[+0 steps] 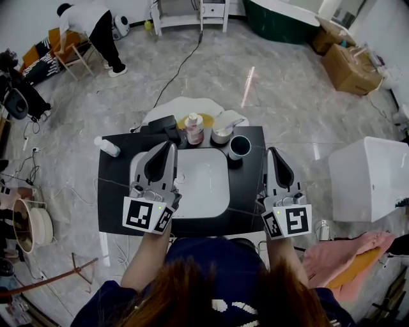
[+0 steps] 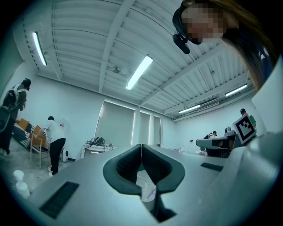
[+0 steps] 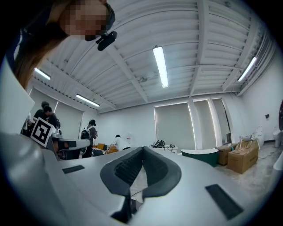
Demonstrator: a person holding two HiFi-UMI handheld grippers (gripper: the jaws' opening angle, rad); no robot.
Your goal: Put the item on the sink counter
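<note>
Now L claw [image 1: 171, 147] & R claw [image 1: 270, 152] both clenched, empty, at sink counter [image 1: 115, 185]

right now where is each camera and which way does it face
Head view: on the person's head, steeply down at the black sink counter and white basin; hair, forearms, left gripper and right gripper show.
Left gripper view: on the left gripper, tilted up at the ceiling; shut jaws and the person's head show.
Right gripper view: on the right gripper, likewise tilted up, jaws shut.
Shared: head and left gripper views show the bending person in white.
</note>
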